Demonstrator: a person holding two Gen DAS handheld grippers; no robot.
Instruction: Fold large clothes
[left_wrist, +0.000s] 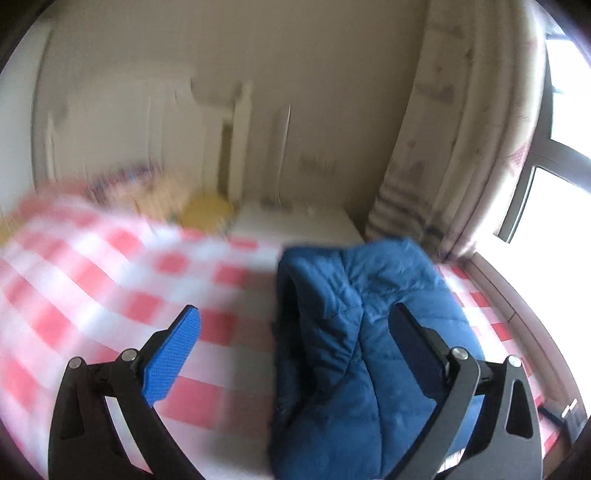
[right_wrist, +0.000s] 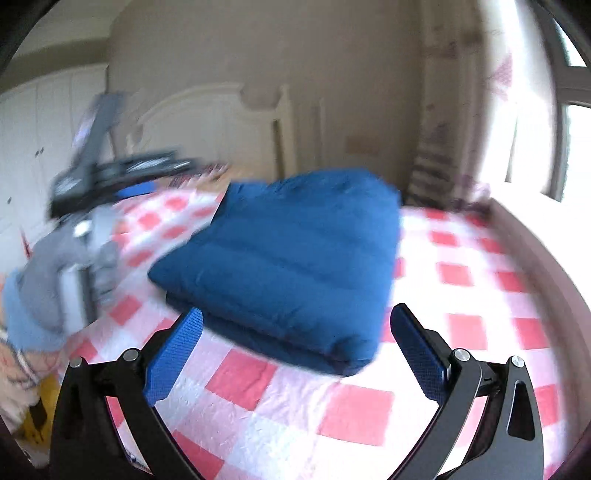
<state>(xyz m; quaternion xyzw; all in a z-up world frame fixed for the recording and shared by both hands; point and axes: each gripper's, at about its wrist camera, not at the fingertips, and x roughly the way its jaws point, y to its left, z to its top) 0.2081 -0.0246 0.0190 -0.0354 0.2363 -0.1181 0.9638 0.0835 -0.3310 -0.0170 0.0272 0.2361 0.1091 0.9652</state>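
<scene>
The blue padded garment (right_wrist: 288, 258) lies folded into a thick bundle on the bed's red-and-white checked cover (right_wrist: 461, 277); in the right wrist view it sits ahead of the right gripper (right_wrist: 295, 328), slightly left of centre, its rolled near edge just beyond the fingertips and its long axis running away from the camera toward the headboard (right_wrist: 207, 122); the right fingers (right_wrist: 177, 354) are spread wide with nothing between them and no pad touching the cloth; in the left wrist view the same garment (left_wrist: 362, 332) lies to the right of centre, rumpled and creased, passing in front of or under the right-hand finger, while the left gripper (left_wrist: 295, 328) also stands fully spread over bare cover, holding nothing; judged from this, the left gripper is closer to the bundle's side and the right faces its near end, so any further fold would likely start from that near edge; both views are smeared by motion, so seams, sleeves and collar cannot be made out; the bundle's underside and far end are hidden; the left gripper seen from the right (right_wrist: 122, 173) is only a blur held by a grey-sleeved arm (right_wrist: 48, 280).
</scene>
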